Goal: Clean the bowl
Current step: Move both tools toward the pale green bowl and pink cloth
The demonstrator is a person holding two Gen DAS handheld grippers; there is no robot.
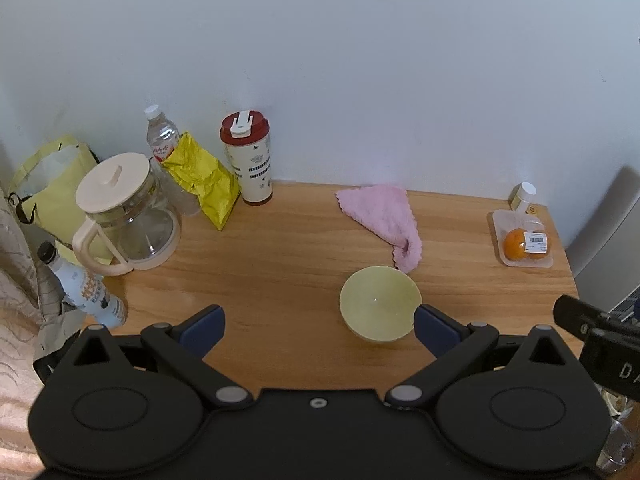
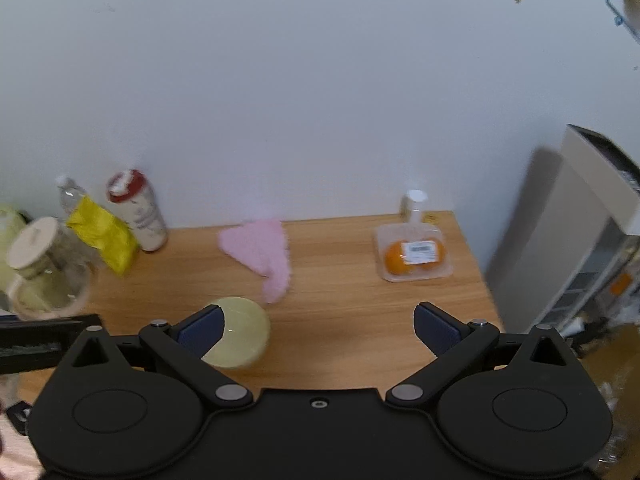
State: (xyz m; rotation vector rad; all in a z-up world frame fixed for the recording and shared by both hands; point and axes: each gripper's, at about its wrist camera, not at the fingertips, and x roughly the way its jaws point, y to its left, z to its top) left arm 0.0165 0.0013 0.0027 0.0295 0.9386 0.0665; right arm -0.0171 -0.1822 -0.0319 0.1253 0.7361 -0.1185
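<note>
We view the scene at the outset of the cleaning task, with the bowl (image 1: 380, 303) as our landmark. This pale green bowl stands upright on the wooden table (image 1: 280, 248), near its front edge, and its inside appears bare as far as we can tell. Just behind the bowl, toward the wall, lies the pink cloth (image 1: 384, 220), crumpled, its nearest corner close to the rim but apart from it. Our left gripper (image 1: 318, 326) hovers in front of the bowl with its jaws wide apart and nothing between them; the bowl sits just beside the right-hand jaw. Our right gripper (image 2: 318, 326) hangs to the right of the bowl, jaws likewise spread and empty; its view is blurred. Well to the right of the bowl rests a packaged orange (image 1: 524, 244); well to the left stand a glass jug (image 1: 128, 216) and a red-lidded tumbler (image 1: 248, 160). We judge that nothing is yet done: the cloth remains to be taken up, the bowl steadied and wiped.
</note>
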